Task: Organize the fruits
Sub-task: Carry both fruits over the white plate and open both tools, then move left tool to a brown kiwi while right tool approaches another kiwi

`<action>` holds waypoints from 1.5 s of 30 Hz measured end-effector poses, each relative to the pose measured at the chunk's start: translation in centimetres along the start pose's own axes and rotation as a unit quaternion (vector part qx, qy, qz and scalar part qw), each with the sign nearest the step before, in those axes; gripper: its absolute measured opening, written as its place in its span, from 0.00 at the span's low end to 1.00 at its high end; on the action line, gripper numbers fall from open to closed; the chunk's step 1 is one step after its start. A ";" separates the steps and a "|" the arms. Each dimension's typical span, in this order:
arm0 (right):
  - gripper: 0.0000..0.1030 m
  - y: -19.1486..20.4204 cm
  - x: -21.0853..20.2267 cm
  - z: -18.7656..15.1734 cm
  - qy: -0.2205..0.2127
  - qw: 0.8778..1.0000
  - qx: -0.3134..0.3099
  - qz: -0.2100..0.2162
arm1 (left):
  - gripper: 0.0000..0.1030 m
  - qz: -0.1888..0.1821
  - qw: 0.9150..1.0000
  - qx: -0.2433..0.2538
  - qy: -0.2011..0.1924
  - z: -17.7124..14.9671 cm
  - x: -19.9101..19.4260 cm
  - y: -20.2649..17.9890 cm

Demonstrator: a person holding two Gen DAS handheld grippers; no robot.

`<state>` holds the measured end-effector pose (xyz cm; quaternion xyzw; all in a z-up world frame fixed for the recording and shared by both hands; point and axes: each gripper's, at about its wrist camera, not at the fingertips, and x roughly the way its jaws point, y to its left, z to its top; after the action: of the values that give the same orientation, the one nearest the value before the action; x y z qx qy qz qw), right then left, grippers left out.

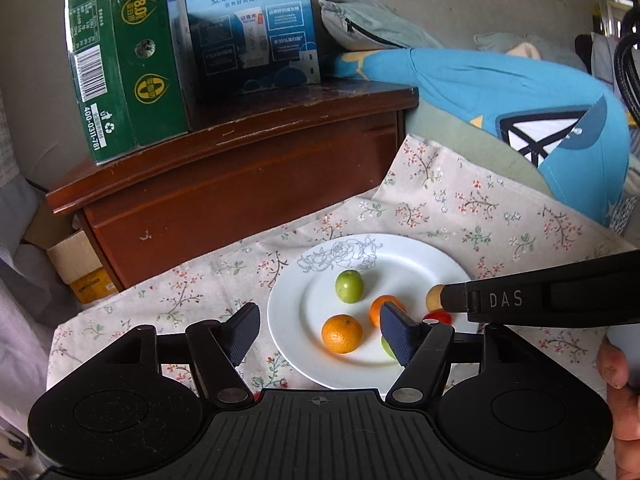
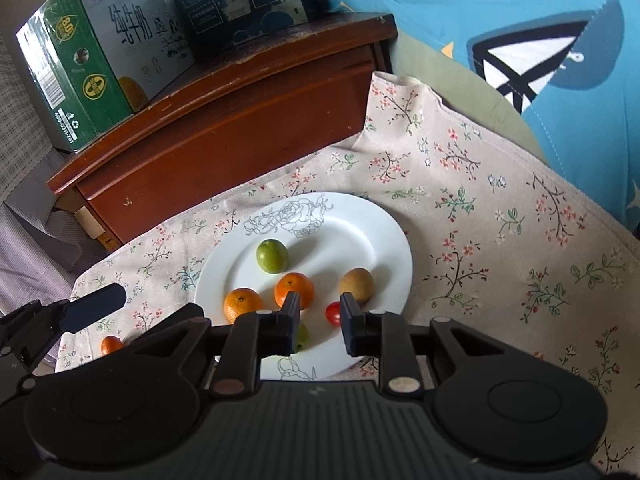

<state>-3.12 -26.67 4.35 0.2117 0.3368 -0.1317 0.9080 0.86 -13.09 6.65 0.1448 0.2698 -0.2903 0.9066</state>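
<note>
Orange mandarin (image 2: 111, 345) off the white plate (image 2: 384, 240), just beside the empty open left claw (image 2: 96, 308); right claw (image 2: 320, 312) nearly closed, empty.

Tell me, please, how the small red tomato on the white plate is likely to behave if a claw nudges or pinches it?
The red tomato looks round and glossy, so it would probably roll across the smooth white plate at a nudge. Its shiny skin may slip between hard pads. It seems small and soft, so a firm squeeze could well split it.
</note>
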 end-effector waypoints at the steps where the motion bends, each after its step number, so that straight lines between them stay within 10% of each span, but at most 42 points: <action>1: 0.23 0.1 -0.2 0.0 -0.002 1.000 -0.001 -0.001 | 0.65 -0.004 1.000 -0.006 0.001 0.1 -0.2 0.2; 27: 0.26 4.3 -1.4 -1.5 0.015 0.998 -0.056 0.038 | 0.71 -0.040 0.993 -0.095 0.054 -1.9 -4.6 6.0; 45: 0.26 7.0 0.0 -4.2 0.058 0.991 -0.099 0.069 | 0.71 0.001 0.985 -0.149 0.089 -6.1 -6.0 11.5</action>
<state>-2.80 -18.55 3.60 0.1510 0.3847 -0.0223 0.9103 1.17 1.26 6.35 0.0339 0.3893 -0.2319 0.8908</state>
